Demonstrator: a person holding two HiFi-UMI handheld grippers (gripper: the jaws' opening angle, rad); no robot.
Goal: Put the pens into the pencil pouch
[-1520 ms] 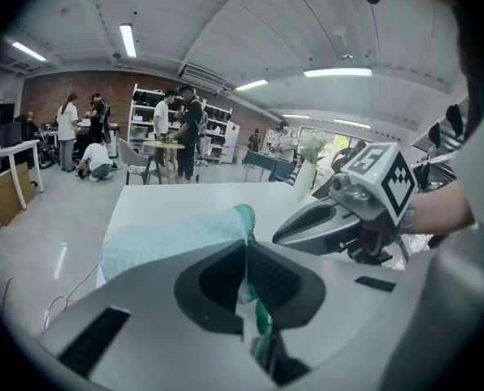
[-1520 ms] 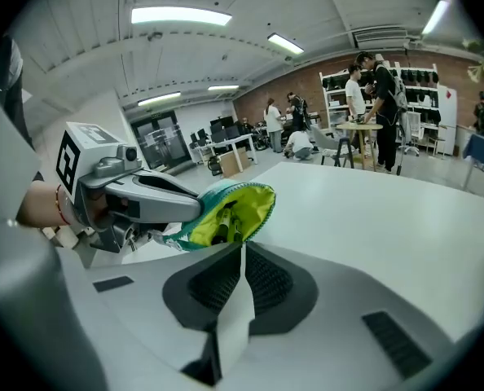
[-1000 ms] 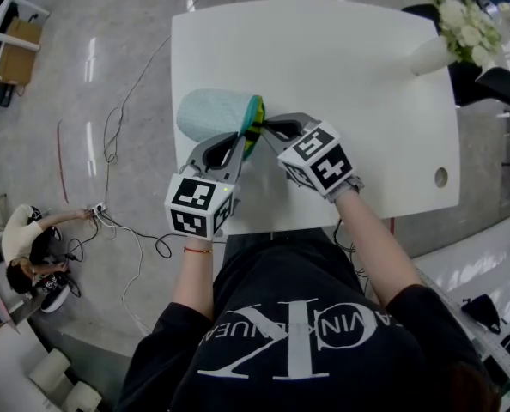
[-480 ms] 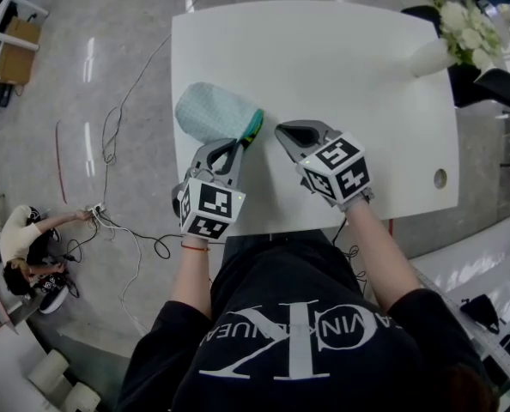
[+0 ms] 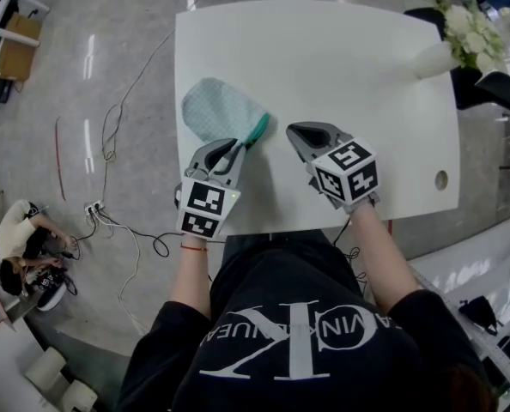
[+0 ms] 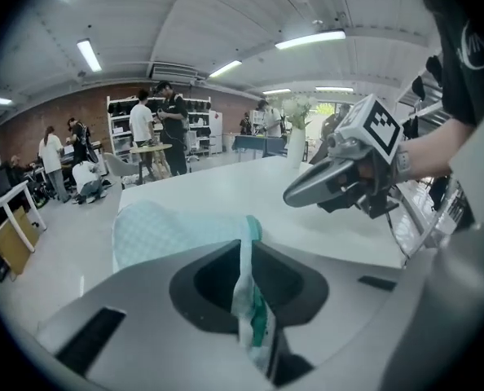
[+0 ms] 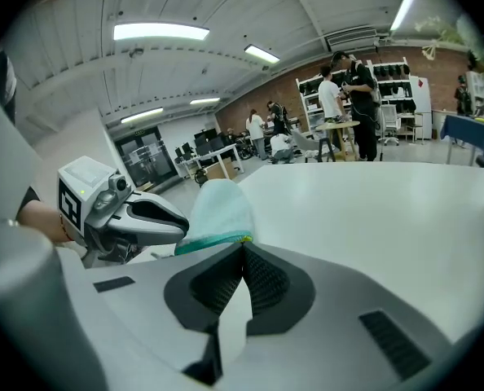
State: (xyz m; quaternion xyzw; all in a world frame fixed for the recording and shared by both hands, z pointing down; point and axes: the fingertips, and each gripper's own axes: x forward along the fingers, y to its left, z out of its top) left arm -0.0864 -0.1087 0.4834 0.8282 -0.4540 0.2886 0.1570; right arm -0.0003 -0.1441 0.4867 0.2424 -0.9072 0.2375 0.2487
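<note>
A pale mint pencil pouch with a green zip edge lies on the white table. My left gripper has the pouch's near edge between its jaws. In the left gripper view the fabric runs down through the left gripper, still pinched as the jaws are opening. My right gripper is shut and empty, apart from the pouch on its right. The right gripper view has the right gripper pointing past the pouch and the left gripper. No pens show.
A white vase of flowers stands at the table's far right corner. A round hole sits near the right edge. Cables trail on the floor at left, where a person crouches.
The right gripper has drawn off to the right, away from the pouch's mouth. The left gripper has sunk, and the pouch now lies flatter on the table.
</note>
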